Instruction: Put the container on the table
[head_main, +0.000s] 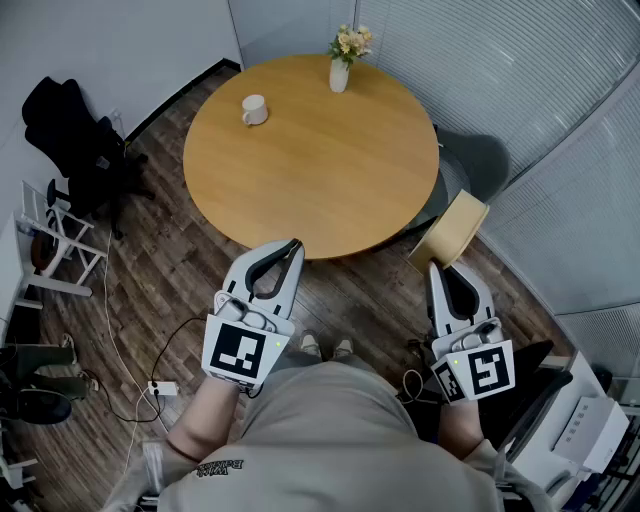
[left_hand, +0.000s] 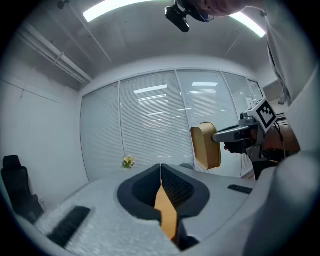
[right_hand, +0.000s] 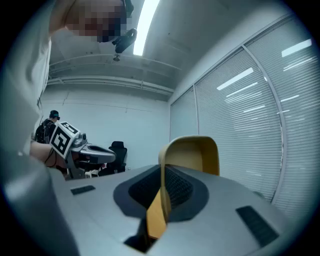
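Container (head_main: 452, 230): tan and open-topped, up in the air just off the table's near right edge. It hangs over the floor, tilted rather than upright, and is not yet on the wood.
Right gripper (head_main: 447, 272): clamped on the container, whose thin wall runs down between the two jaws in this gripper's own view.
Left gripper (head_main: 290, 248): jaws pressed together with nothing between them, hovering at the table's near edge. It takes no part in the carry.
Progress: the pick-up looks done. By my reading, the carry over the edge, the lowering and the letting go are all left.
Table (head_main: 320, 170): round, wooden and mostly bare — there is wide open room across the middle and the near half.
Mug (head_main: 254, 109): white, on the far left part of the top, well apart from any likely landing spot.
Vase (head_main: 340, 72): holds flowers and stands at the far rim, also out of the way.
Edge: the near right rim lies between the container and the top. The container likely has to clear it, be turned upright, and go down well inside the rim so it doesn't sit on the lip.
Chair (head_main: 478, 160): grey, just beyond the table's right side and near the container. The slatted wall behind closes that side off, so the free way is leftward and forward.
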